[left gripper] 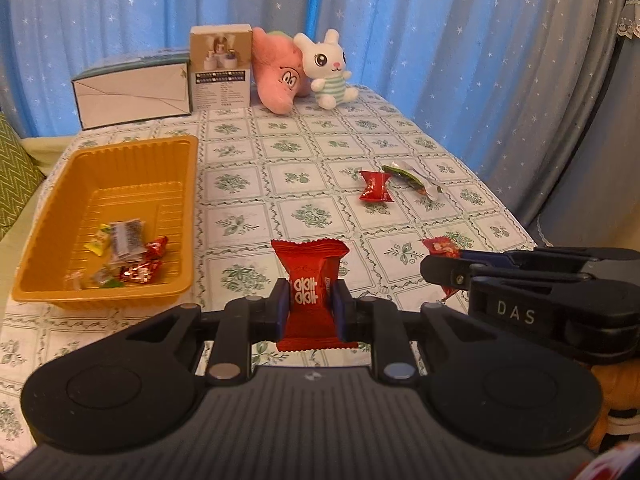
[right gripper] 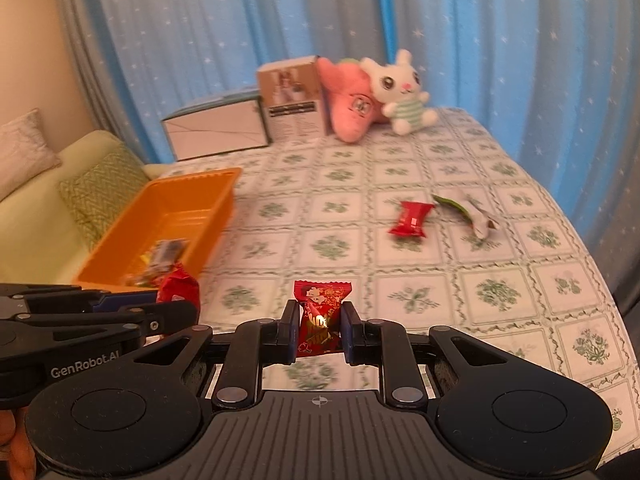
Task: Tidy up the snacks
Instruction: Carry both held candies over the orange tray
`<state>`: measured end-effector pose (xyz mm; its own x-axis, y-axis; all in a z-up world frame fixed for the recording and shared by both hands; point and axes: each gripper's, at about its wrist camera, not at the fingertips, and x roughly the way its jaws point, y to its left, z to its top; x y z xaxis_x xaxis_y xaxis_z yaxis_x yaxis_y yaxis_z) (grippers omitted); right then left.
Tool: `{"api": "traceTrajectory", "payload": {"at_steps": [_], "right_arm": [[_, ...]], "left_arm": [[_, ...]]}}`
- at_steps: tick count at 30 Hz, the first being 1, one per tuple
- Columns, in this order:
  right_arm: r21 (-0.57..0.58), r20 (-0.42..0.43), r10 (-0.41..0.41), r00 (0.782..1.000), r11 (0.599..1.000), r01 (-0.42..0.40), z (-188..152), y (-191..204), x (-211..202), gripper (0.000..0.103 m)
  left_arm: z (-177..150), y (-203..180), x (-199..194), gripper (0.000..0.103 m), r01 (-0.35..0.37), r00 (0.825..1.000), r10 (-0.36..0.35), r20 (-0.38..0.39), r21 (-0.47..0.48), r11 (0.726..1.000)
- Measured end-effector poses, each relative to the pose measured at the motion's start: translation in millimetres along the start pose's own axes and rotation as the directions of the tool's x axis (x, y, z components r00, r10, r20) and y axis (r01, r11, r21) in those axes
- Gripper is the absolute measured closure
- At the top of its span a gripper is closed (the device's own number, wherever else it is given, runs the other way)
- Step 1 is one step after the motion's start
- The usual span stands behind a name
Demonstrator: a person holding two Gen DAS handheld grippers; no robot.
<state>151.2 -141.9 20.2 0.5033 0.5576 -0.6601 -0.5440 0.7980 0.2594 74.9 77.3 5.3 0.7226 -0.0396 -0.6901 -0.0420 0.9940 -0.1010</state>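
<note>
Both hand-held grippers hang above the near edge of the table (left gripper: 280, 152), side by side and each clamped on a sweet. The left gripper (left gripper: 309, 309) pinches a plain red candy packet (left gripper: 309, 276) upright between its blue pads, the crimped top edge standing clear above the fingers. The right gripper (right gripper: 320, 330) squeezes a smaller red patterned candy (right gripper: 321, 308) the same way, its jaws nearly together around the wrapper.

To the left sits the orange tray (left gripper: 132, 152) on the green-flowered cloth, with a small heap of wrapped snacks (left gripper: 124, 252) gathered in its near end. Out on the cloth to the right lie a red twist-wrapped candy (left gripper: 375, 186) and, just beside it, a green and silver sachet (left gripper: 412, 178).

Along the far edge stand a long white box (left gripper: 132, 96), a tall beige box (left gripper: 221, 68) touching it, a pink plush (left gripper: 276, 72) and a white rabbit toy (left gripper: 326, 66) leaning against the plush, all before a blue starred curtain (left gripper: 440, 20)
</note>
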Motion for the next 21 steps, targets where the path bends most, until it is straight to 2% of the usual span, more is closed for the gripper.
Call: {"api": "traceTrajectory", "payload": {"at_steps": [9,21], "right_arm": [[-0.064,0.013,0.042,0.999,0.997,-0.041,-2.2,37.8,-9.9,0.082],[-0.112,0.002,0.085,0.996,0.99,-0.085,2.9,69.7,-2.8,0.082]], "left_arm": [[-8.9,18.4,-29.9,0.083,-0.035,0.999,0.035,0.024,-0.017,0.999],[-13.7,50.3,-48.2,0.083,-0.09,0.996,0.092,0.024,-0.046,0.995]]}}
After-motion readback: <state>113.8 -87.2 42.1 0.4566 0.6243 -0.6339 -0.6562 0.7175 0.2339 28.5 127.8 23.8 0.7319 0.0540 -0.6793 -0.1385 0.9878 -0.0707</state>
